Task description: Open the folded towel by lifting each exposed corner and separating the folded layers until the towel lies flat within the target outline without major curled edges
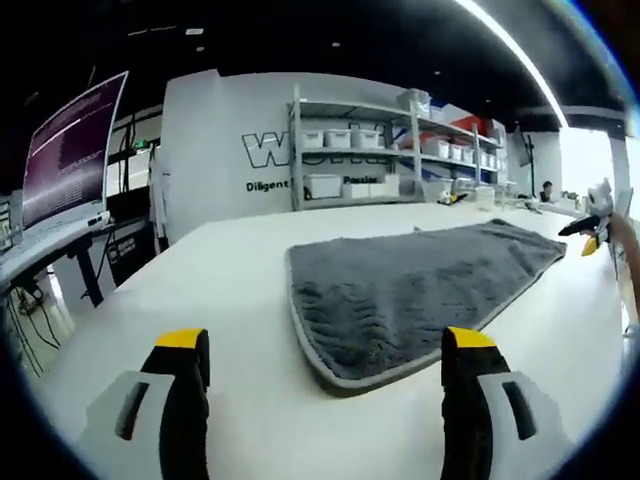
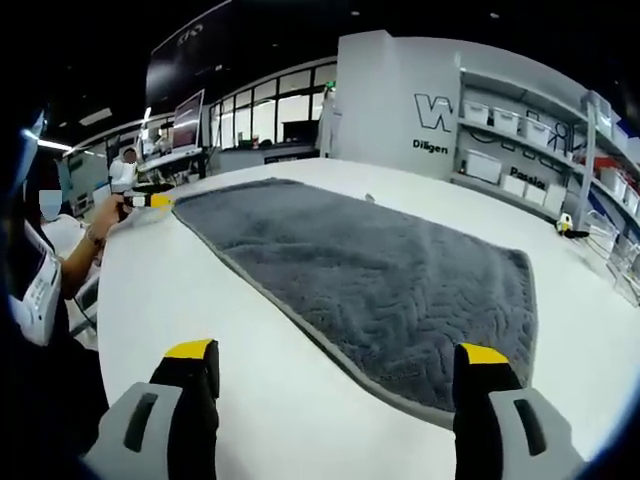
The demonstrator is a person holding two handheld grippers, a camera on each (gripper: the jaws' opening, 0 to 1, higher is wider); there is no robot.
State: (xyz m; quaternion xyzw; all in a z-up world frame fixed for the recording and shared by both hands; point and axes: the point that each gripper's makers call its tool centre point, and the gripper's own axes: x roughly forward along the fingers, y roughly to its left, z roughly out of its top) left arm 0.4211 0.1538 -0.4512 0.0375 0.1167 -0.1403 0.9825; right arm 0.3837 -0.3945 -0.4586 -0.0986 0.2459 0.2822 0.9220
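From the left gripper view I see my left hand-held gripper (image 1: 325, 365) held above the white counter (image 1: 220, 290) with its 2 yellow-tipped jaws spread wide and nothing between them. Just beyond the jaws lies the grey towel (image 1: 420, 285), spread out on the counter and stretching away toward the far right, its near corner rounded with a pale hem. At the far right end of it I can make out the right hand-held gripper (image 1: 592, 232). Behind the counter stand shelves with white bins (image 1: 370, 150), and a monitor (image 1: 70, 150) sits at the left. In the right gripper view my right hand-held gripper (image 2: 335, 385) is also spread wide and empty, over bare counter (image 2: 170, 290) just short of the towel (image 2: 370, 270), which lies flat with 1 corner near the right jaw. The left hand-held gripper (image 2: 148, 200) shows at the towel's far left end.
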